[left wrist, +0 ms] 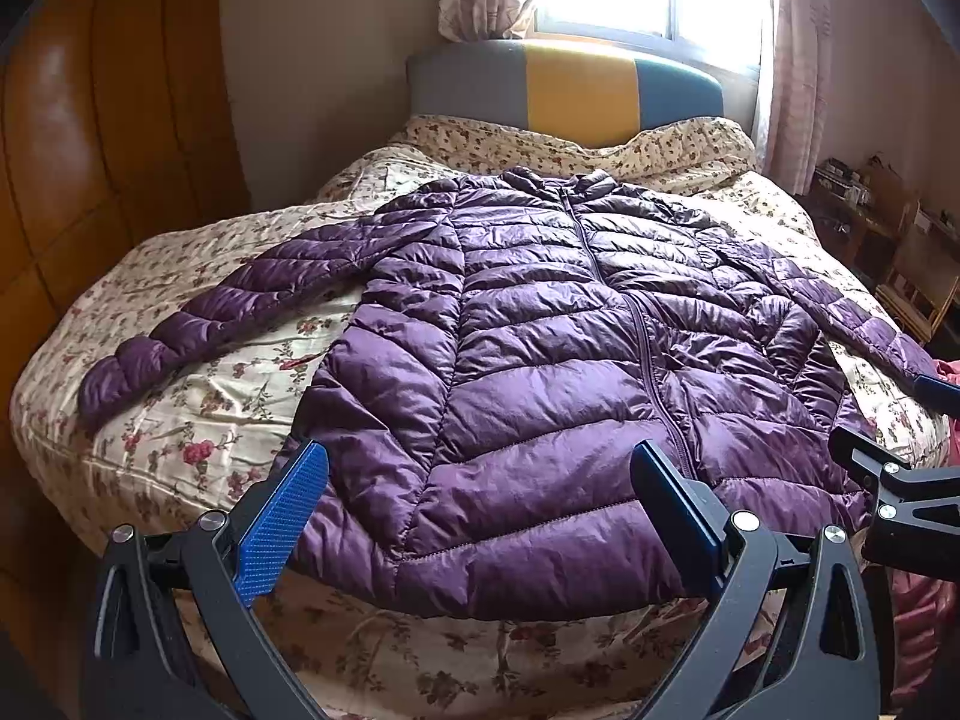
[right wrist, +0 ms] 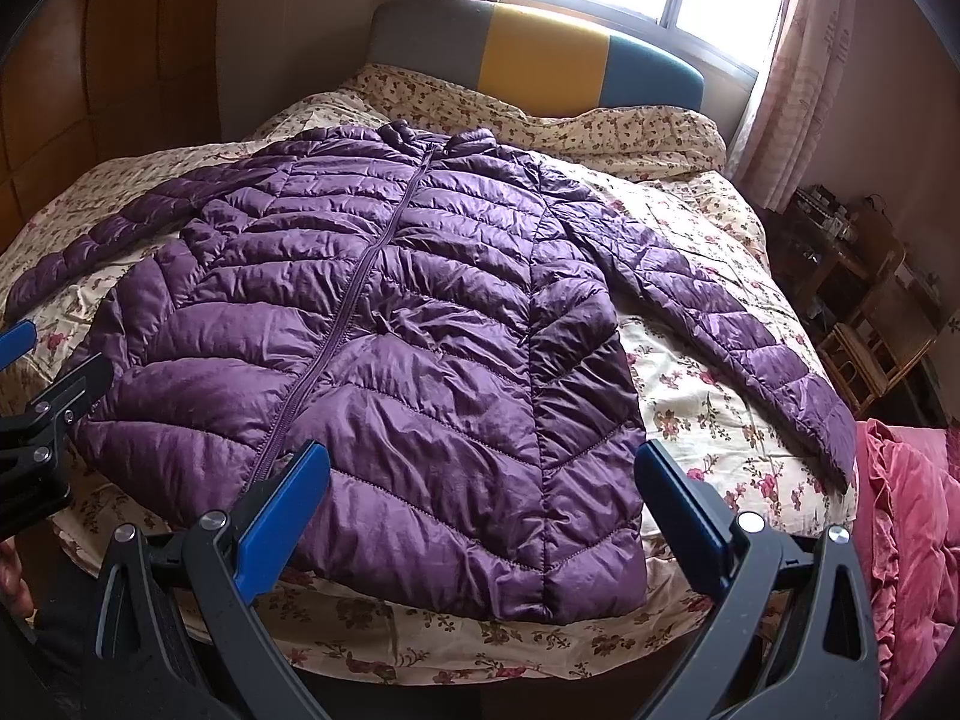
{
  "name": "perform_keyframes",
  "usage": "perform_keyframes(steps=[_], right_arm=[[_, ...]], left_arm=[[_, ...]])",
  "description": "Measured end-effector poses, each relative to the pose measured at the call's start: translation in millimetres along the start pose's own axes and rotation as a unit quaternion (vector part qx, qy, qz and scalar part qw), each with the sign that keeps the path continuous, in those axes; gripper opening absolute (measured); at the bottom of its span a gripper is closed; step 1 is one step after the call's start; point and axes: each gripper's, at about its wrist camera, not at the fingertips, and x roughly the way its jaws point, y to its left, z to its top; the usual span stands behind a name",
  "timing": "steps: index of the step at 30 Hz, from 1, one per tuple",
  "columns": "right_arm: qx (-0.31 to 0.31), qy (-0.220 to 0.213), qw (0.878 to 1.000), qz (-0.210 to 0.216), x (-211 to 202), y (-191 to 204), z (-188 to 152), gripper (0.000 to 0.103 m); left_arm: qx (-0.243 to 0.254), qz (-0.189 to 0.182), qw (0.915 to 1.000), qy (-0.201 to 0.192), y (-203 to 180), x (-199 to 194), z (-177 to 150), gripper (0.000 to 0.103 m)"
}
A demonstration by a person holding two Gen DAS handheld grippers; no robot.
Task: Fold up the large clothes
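Observation:
A purple quilted puffer jacket (left wrist: 540, 324) lies flat, zipped, front up on the floral bedspread (left wrist: 198, 420), collar toward the headboard and both sleeves spread out; it also shows in the right wrist view (right wrist: 384, 312). My left gripper (left wrist: 480, 462) is open and empty, hovering over the jacket's hem left of the zipper. My right gripper (right wrist: 480, 462) is open and empty over the hem's right part. Each gripper shows at the edge of the other's view: the right one (left wrist: 888, 468), the left one (right wrist: 42, 396).
A grey, yellow and teal headboard (left wrist: 576, 90) stands under a bright window with curtains (left wrist: 798, 72). A wooden wardrobe (left wrist: 90, 180) is on the left. A red quilt (right wrist: 912, 528) and wooden furniture (right wrist: 864, 312) are on the right.

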Motion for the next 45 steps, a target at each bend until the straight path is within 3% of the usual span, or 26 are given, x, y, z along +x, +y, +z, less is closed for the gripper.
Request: perform_keyframes(steps=[45], right_arm=[[0.013,0.027,0.999,-0.013,20,-10,-6,0.101]], left_arm=[[-0.002,-0.012,0.9997,0.022,-3,16,-2,0.100]])
